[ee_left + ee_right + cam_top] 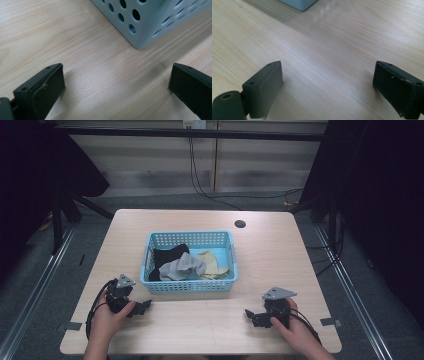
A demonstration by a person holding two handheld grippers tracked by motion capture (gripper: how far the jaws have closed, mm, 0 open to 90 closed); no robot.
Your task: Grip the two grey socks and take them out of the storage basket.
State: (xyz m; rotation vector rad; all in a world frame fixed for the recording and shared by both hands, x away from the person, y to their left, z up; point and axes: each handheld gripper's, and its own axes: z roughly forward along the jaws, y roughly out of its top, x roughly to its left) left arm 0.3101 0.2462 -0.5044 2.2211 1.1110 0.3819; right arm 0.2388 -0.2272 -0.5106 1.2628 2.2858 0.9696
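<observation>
A light blue perforated basket stands in the middle of the wooden table. Inside it lie a black cloth, a grey cloth and a pale yellow cloth. My left gripper rests low on the table near the basket's front left corner; its jaws stand wide open with bare wood between them. My right gripper lies near the table's front right, held by a hand, jaws also wide open over bare wood. The basket's corner shows at the top of the right gripper view.
A dark round cable hole sits at the table's back right. Black cables run over the floor behind the table. Dark stands and curtains flank both sides. Tape marks sit at the front corners.
</observation>
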